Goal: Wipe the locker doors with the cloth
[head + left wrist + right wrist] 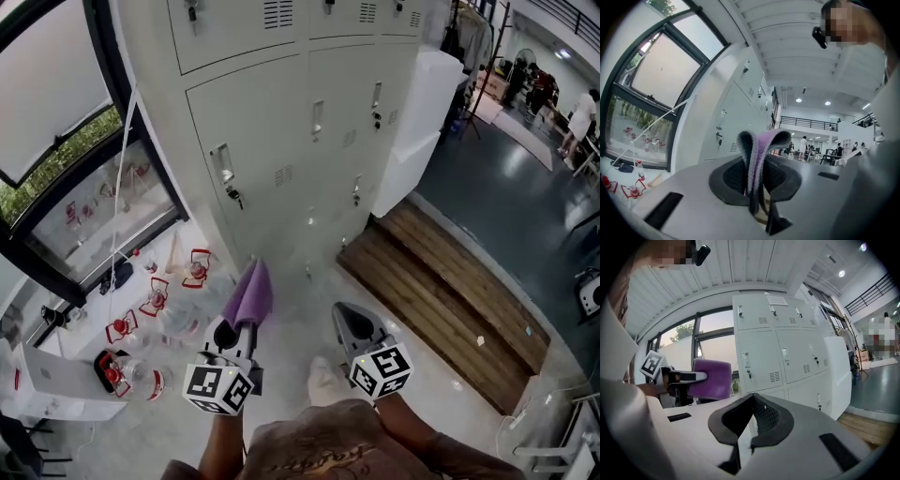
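Left hand-held gripper – jaws clamped on the folded purple cloth, which stands up past its tips | Right hand-held gripper – jaws drawn together, nothing between (just beside the left one) | Locker doors – ahead of both, apart from the cloth.

The lockers stand ahead. In front of them and apart from their doors, the cloth sits between the jaws of the left gripper, with the right gripper just to its right. A window lies left of the lockers, and a wooden platform lies on the floor to their right.
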`<move>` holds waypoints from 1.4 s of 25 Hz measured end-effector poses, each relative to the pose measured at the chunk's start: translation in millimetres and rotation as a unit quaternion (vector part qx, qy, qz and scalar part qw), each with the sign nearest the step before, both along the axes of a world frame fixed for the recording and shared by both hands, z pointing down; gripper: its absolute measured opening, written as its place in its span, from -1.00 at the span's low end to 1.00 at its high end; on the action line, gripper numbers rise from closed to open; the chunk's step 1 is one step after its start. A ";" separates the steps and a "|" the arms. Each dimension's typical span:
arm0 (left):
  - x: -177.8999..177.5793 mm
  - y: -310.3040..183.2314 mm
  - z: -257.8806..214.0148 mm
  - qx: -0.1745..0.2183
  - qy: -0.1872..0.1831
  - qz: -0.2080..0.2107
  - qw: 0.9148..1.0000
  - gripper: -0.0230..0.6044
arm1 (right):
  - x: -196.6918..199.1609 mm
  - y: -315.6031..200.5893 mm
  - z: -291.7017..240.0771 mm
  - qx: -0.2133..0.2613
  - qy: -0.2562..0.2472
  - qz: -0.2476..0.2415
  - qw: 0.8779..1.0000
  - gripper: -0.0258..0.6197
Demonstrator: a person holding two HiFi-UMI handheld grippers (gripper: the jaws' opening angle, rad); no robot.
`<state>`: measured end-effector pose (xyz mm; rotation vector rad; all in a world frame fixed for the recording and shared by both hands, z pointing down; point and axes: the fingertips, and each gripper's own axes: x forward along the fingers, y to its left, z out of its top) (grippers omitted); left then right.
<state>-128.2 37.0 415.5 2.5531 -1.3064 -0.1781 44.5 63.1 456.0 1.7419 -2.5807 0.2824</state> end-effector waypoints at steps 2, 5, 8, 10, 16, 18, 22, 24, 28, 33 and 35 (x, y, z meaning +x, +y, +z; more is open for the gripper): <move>12.0 -30.0 -4.3 -0.004 0.004 -0.005 1.000 -0.79 | 8.7 -32.2 -6.2 0.000 0.003 -0.013 1.000 -0.92; 29.8 -70.7 -10.3 -0.010 0.014 -0.008 1.000 -0.79 | 20.4 -76.7 -10.8 -0.002 0.004 -0.033 0.999 -0.92; 45.6 -106.3 -17.1 -0.008 0.014 -0.013 1.000 -0.79 | 31.9 -116.1 -14.4 -0.003 -0.002 -0.051 0.999 -0.92; 53.5 -124.9 -20.0 -0.008 0.016 -0.019 1.000 -0.79 | 38.7 -137.5 -15.8 -0.003 -0.007 -0.063 0.998 -0.92; 57.2 -149.7 -35.8 -0.002 0.013 -0.042 0.999 -0.79 | 42.7 -180.3 -17.1 -0.009 -0.018 -0.098 0.995 -0.92; 49.4 -151.7 -47.8 0.010 0.008 -0.050 0.999 -0.79 | 37.2 -188.0 -19.1 -0.010 -0.023 -0.108 0.994 -0.92; 31.7 -160.1 -73.7 0.035 0.007 -0.062 0.997 -0.79 | 17.0 -199.5 -29.9 0.002 -0.030 -0.132 0.991 -0.92; 26.8 -163.5 -91.0 0.050 0.008 -0.063 0.997 -0.79 | 9.8 -201.3 -36.0 0.007 -0.031 -0.139 0.990 -0.92; 13.3 -168.8 -135.2 0.095 0.005 -0.070 0.993 -0.79 | 2.6 -204.9 -45.4 0.014 -0.030 -0.144 0.989 -0.92; -17.4 -173.9 -172.2 0.136 0.005 -0.090 0.987 -0.79 | -10.1 -214.5 -53.2 0.026 -0.026 -0.152 0.988 -0.92; -30.2 -174.5 -184.3 0.150 0.007 -0.099 0.984 -0.79 | -17.9 -216.9 -55.8 0.031 -0.023 -0.160 0.986 -0.92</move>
